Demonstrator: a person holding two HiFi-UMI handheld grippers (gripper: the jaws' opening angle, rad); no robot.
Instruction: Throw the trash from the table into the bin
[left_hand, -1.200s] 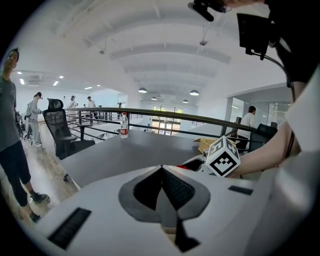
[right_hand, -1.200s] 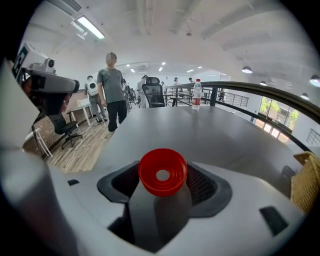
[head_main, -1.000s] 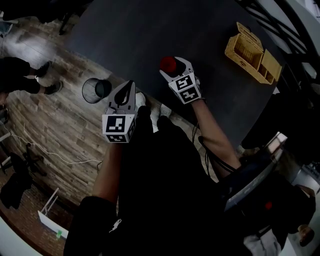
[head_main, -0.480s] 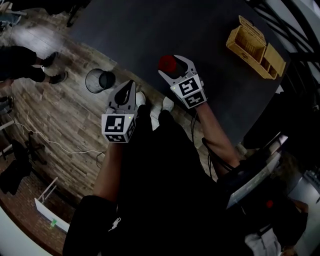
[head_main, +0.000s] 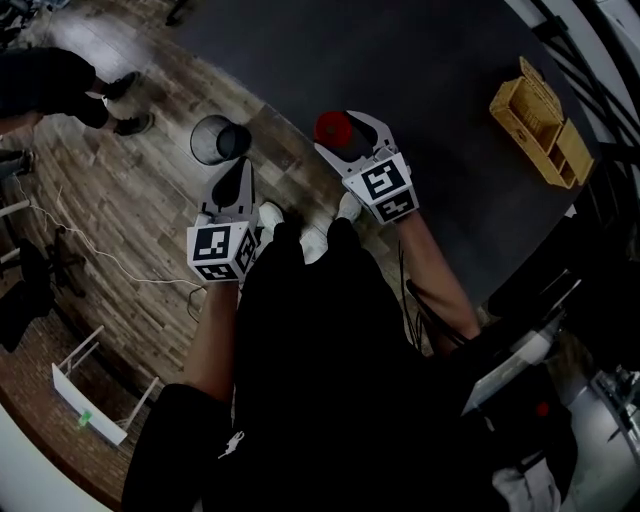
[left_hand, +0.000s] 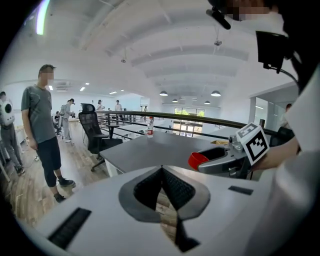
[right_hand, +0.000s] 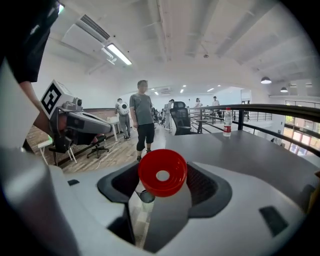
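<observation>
Cup: pinched in right gripper jaws, now nearer bin at bench edge | left gripper: jaws pressed together, empty | drop pending

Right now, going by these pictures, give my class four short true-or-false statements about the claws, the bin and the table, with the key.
1. The right claw holds a red cup. True.
2. The left claw holds a bottle. False: it is shut and empty; the bottle stands on the table.
3. The bin stands on the table. False: it stands on the wooden floor.
4. A wicker basket sits on the table. True.
</observation>
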